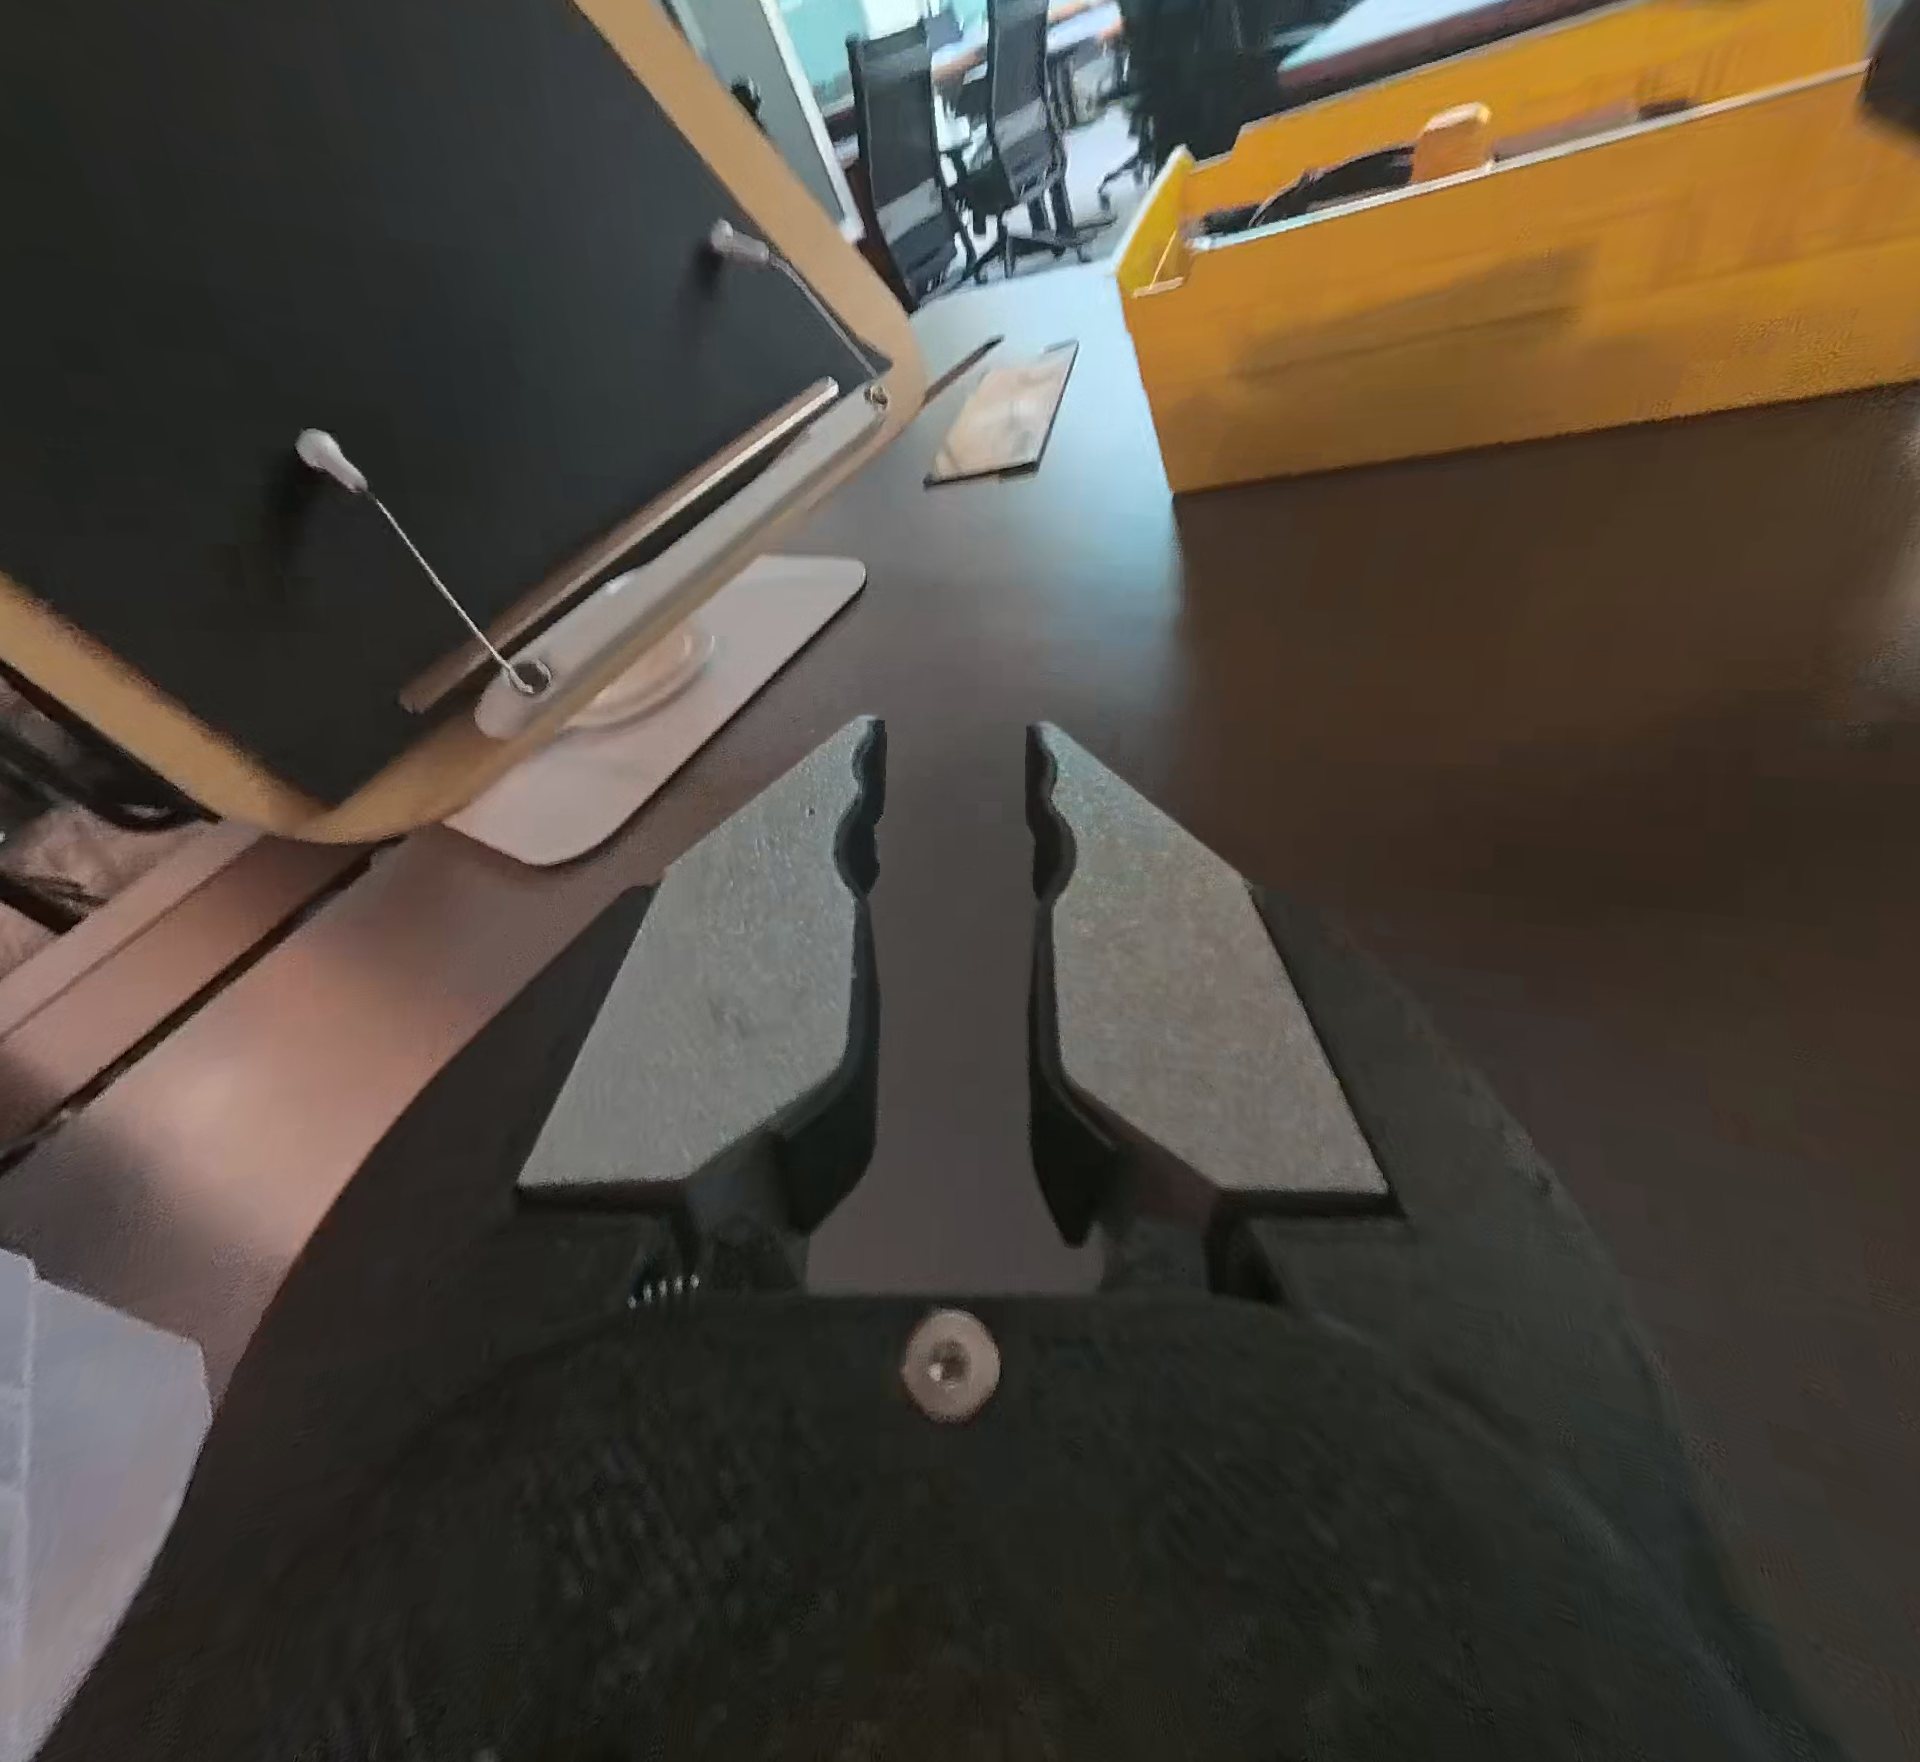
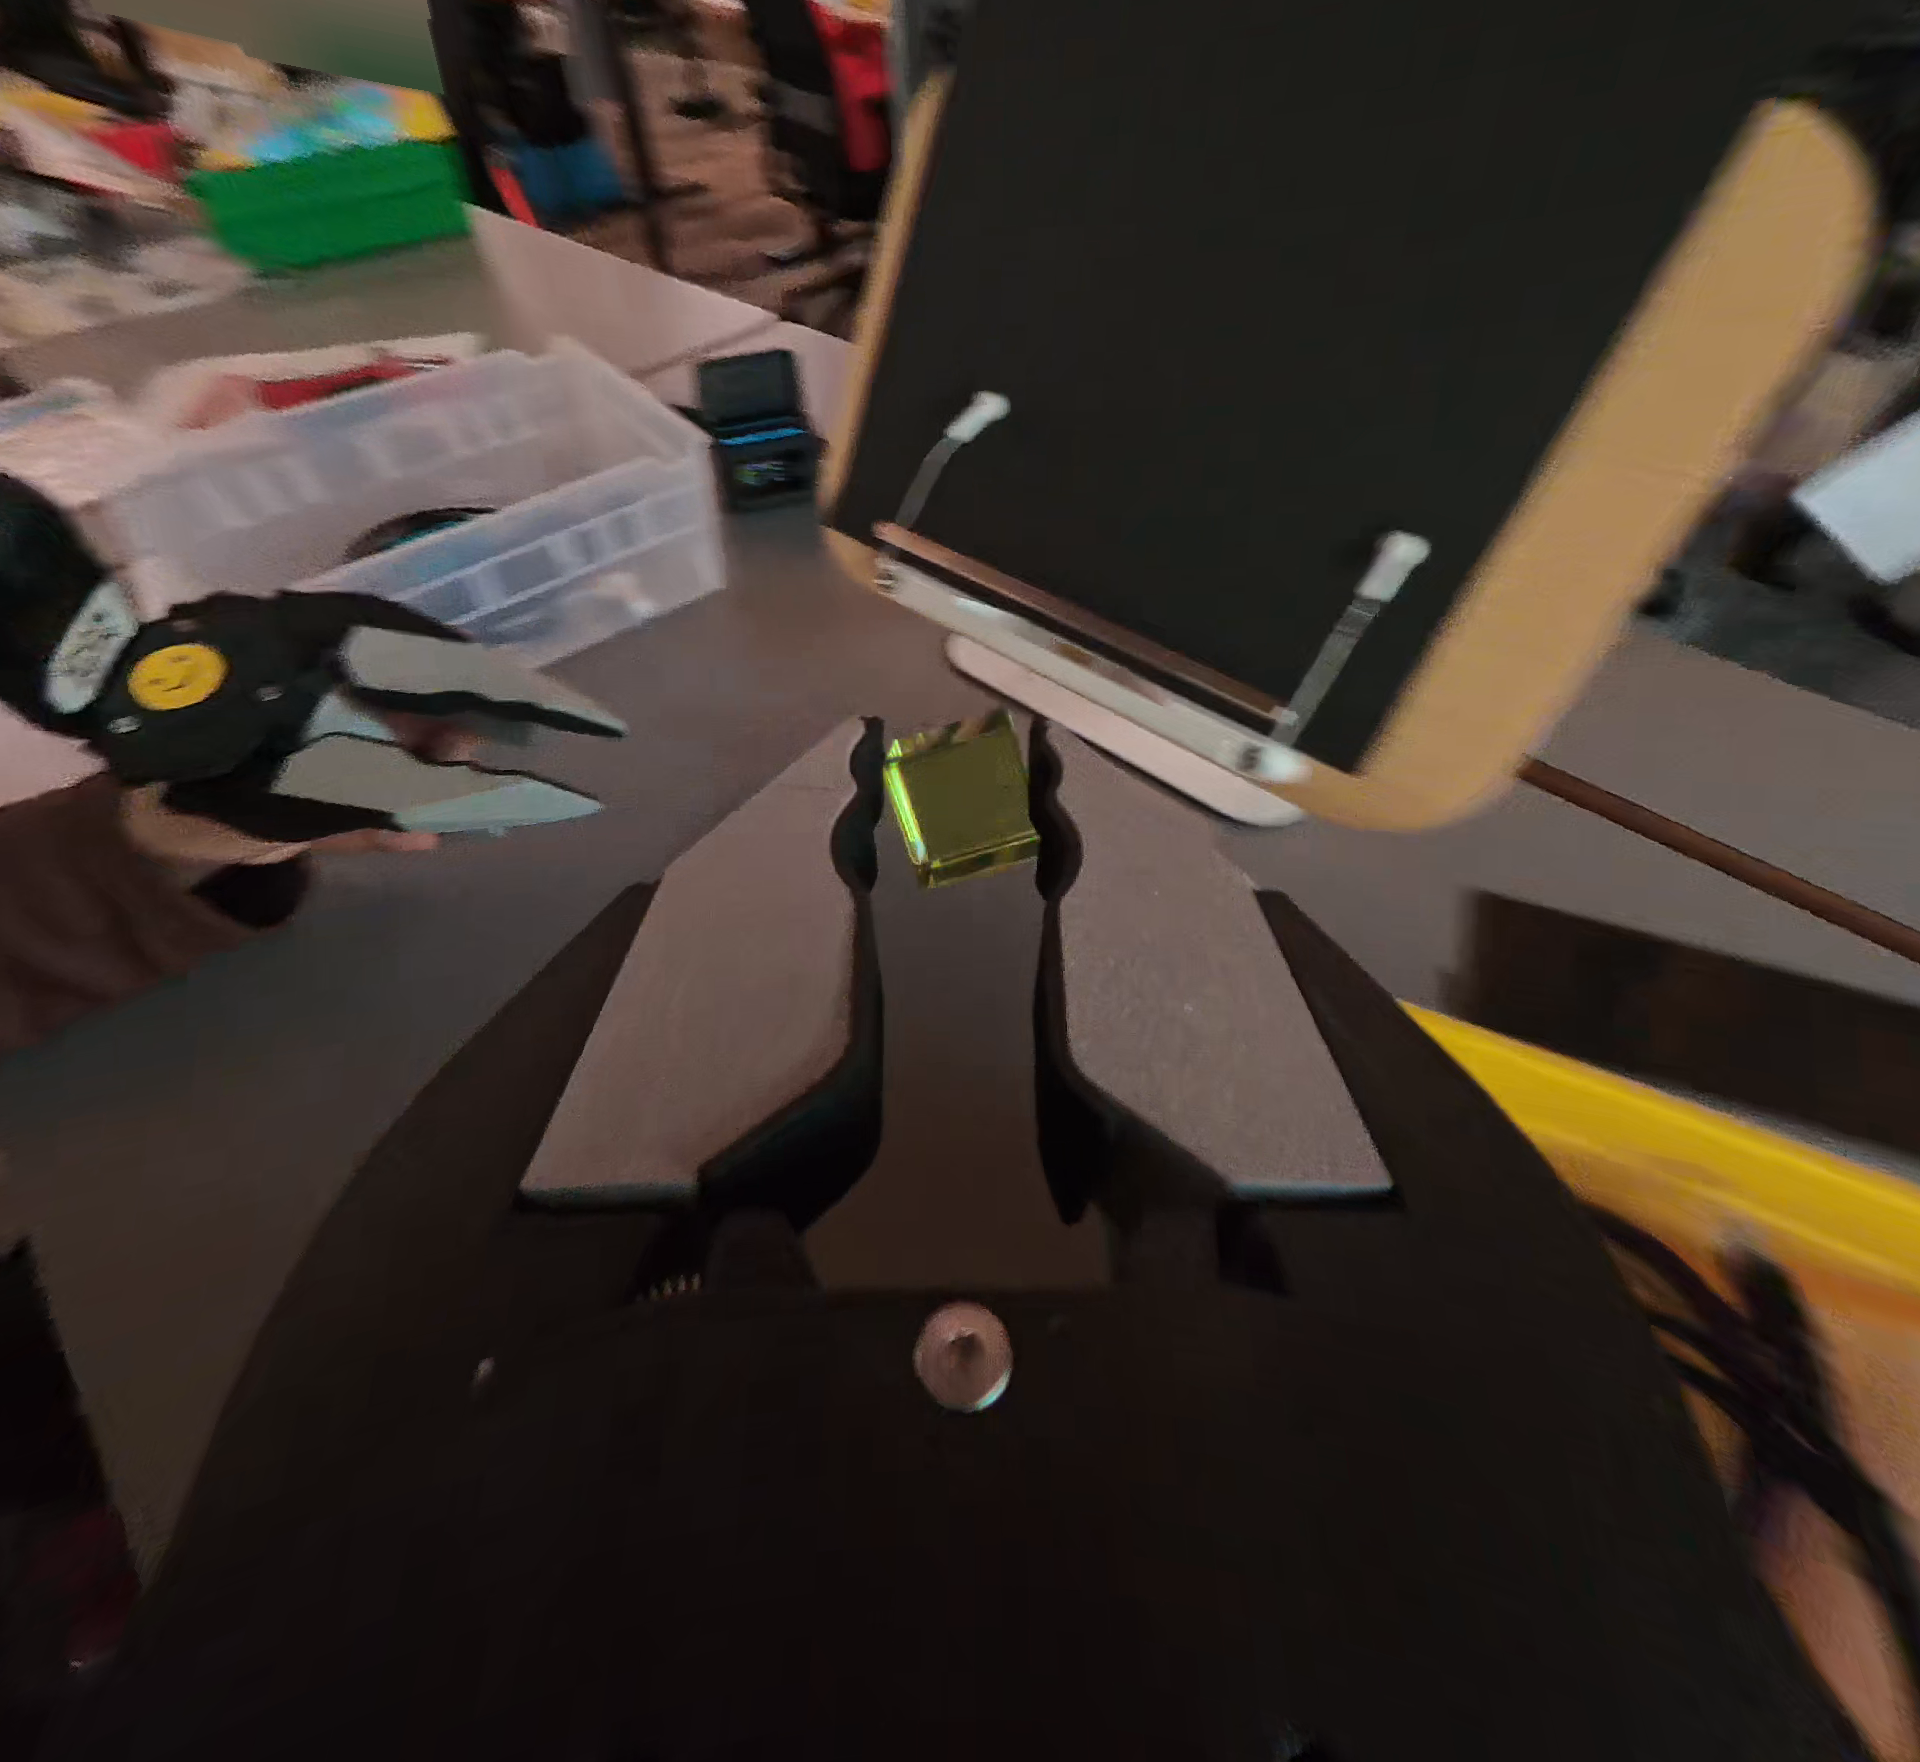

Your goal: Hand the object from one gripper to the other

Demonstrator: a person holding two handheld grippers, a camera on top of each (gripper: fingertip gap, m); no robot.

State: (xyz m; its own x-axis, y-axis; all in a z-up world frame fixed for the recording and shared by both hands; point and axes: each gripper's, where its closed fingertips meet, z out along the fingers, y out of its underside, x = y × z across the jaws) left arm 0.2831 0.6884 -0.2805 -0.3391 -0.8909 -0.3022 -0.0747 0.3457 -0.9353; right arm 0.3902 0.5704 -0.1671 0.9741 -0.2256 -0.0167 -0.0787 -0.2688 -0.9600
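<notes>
Right black two-finger gripper (image 2: 956, 777): jaws narrowed onto a small translucent yellow-green cube (image 2: 961, 803), pinched near the fingertips, tilted, lifted clear of the dark brown tabletop (image 2: 520, 1037). Left black two-finger gripper (image 1: 956, 756): jaws parted by a modest gap, nothing between them, only dark table showing through. Same left gripper visible off to the left in the right wrist view (image 2: 597, 767), fingers spread, empty, well apart from the cube. Behind: black tilted board with tan rounded edge (image 1: 364, 258) on a pale flat stand base (image 1: 644, 736). Farther right, long yellow cardboard box (image 1: 1507, 299). Clear plastic bin (image 2: 468, 486) beyond the left gripper.
</notes>
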